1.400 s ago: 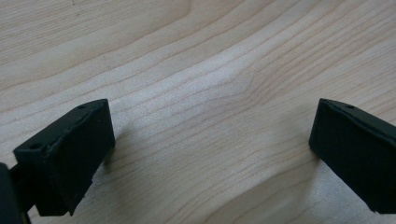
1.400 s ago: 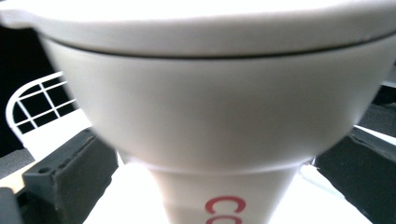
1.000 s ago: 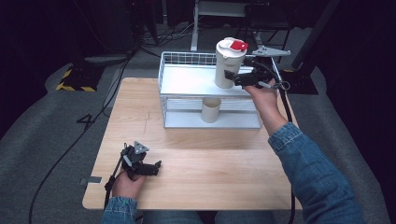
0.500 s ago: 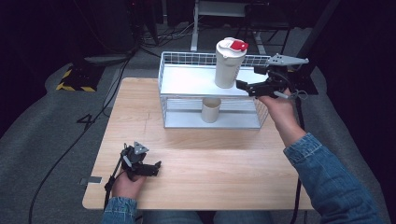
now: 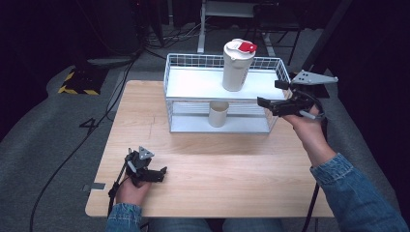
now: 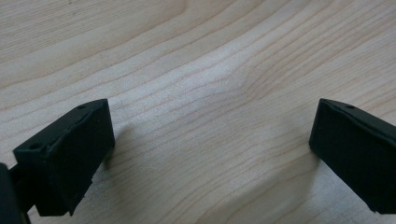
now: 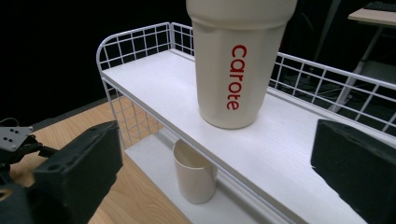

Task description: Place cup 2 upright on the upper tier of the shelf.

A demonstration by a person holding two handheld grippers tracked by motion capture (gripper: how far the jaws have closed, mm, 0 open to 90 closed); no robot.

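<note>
Cream and tall, the tumbler stood upright on the top shelf of the white wire rack, with its red-tabbed lid on. Its long side ran straight up and down. The right gripper was just off the rack's right end, near the top shelf, and the tumbler lay ahead of its tips and to the left across the shelf, apart from them. In the right gripper view the tumbler stood in front, between the lines of the two jaws but farther off, so nothing was between them. The jaws had just been closing a little, yet a wide gap was left and they held nothing. The right arm reached out long from the near right corner, and the hand held the gripper about level, pointing left at the rack. A small cup stood on the lower shelf, under the tumbler. The left gripper rested far away on the wood table near the front edge, jaws wide apart with only bare wood between them. The right hand was much nearer the tumbler, so I think any next grab would be its job, from the side.
</note>
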